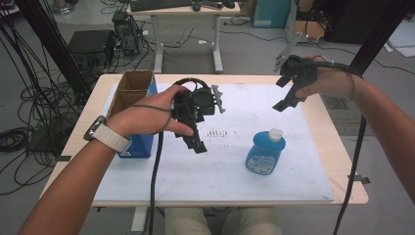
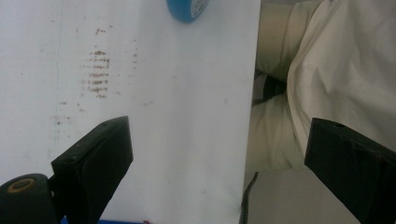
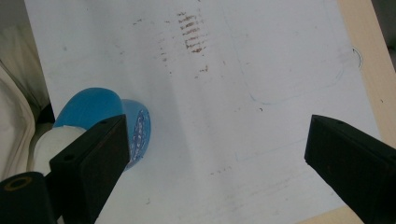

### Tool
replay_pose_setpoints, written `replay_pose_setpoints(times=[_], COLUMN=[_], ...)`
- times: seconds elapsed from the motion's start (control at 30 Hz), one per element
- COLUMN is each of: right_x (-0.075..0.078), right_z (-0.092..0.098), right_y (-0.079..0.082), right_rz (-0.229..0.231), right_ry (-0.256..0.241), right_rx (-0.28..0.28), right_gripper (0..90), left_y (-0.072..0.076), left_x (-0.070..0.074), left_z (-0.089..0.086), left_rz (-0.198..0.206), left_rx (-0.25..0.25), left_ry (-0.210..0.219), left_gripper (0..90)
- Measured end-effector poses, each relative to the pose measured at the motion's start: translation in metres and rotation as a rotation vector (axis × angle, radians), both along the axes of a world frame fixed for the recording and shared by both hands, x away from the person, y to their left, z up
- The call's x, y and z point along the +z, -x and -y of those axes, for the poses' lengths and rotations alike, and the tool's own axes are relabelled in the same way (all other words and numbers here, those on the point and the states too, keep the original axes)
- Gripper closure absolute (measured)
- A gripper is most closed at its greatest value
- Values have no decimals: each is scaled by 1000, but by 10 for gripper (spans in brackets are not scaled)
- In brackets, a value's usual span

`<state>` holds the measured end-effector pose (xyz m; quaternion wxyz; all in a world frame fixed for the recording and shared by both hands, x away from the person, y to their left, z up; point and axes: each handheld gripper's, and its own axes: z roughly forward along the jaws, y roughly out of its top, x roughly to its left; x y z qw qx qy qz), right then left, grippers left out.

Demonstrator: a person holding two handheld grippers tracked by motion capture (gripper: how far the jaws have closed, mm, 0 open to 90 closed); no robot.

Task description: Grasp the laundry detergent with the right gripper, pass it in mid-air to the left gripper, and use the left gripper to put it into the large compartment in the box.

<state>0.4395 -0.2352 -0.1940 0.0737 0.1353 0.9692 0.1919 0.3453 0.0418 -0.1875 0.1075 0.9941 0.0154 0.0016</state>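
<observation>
Blue bottle (image 1: 265,152) with a white cap is standing upright on the white paper sheet (image 1: 215,171) that is covering most of the table (image 1: 342,161), toward the sheet's near right corner — one bottle, and nothing is touching it. Hovering above the table's far right edge, the right gripper (image 1: 288,95) is pointing down and inward with its jaws spread wide and empty; in the right gripper view the bottle (image 3: 107,116) is sitting just behind the left jaw, so the tool is likely being lined up for a reach toward it. Nearer the middle of the sheet, the left gripper (image 1: 193,139) is hanging low over the paper, jaws likewise parted and holding nothing, and its own view is looking along the sheet's near edge with only the bottle's base (image 2: 189,9) peeking in at the top — probably being kept clear of the other hand's path. Beside the left forearm, a blue cardboard box (image 1: 132,115) with its flaps open is resting at the table's left edge, partly on the sheet, plausibly waiting as a place to put things in. Counted: two grippers, one bottle, one box, one sheet bearing a patch of brownish smudges (image 1: 218,132) near its centre.
</observation>
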Motion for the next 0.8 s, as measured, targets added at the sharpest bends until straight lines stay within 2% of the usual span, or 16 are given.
replay_pose_setpoints(times=[0.13,0.3,0.33,0.4,0.5,0.57,0.63,0.8], right_x=[2,2,3,3,6,8,10,13], right_z=[4,7,8,10,13,15,17,22], right_y=[4,9,10,12,14,18,20,24], right_rz=[6,2,3,-2,5,-11,-11,-6], right_ry=[-8,-18,-12,-24,-32,-37,-43,-42], right_rx=[1,1,5,-10,5,-27,-34,-25], right_gripper=[62,59,59,59,59,59,59,59], left_y=[-1,-1,-2,-2,-2,-2,-2,-2], left_x=[0,-2,-3,-3,-3,-3,-4,-5], left_z=[1,2,1,1,1,0,0,0], left_rz=[7,4,6,8,8,8,8,8], left_rx=[-19,-15,-13,-11,-11,-11,-11,-10], left_ry=[-11,-8,5,2,1,3,5,6], left_gripper=[80,80,80,80,80,80,80,84])
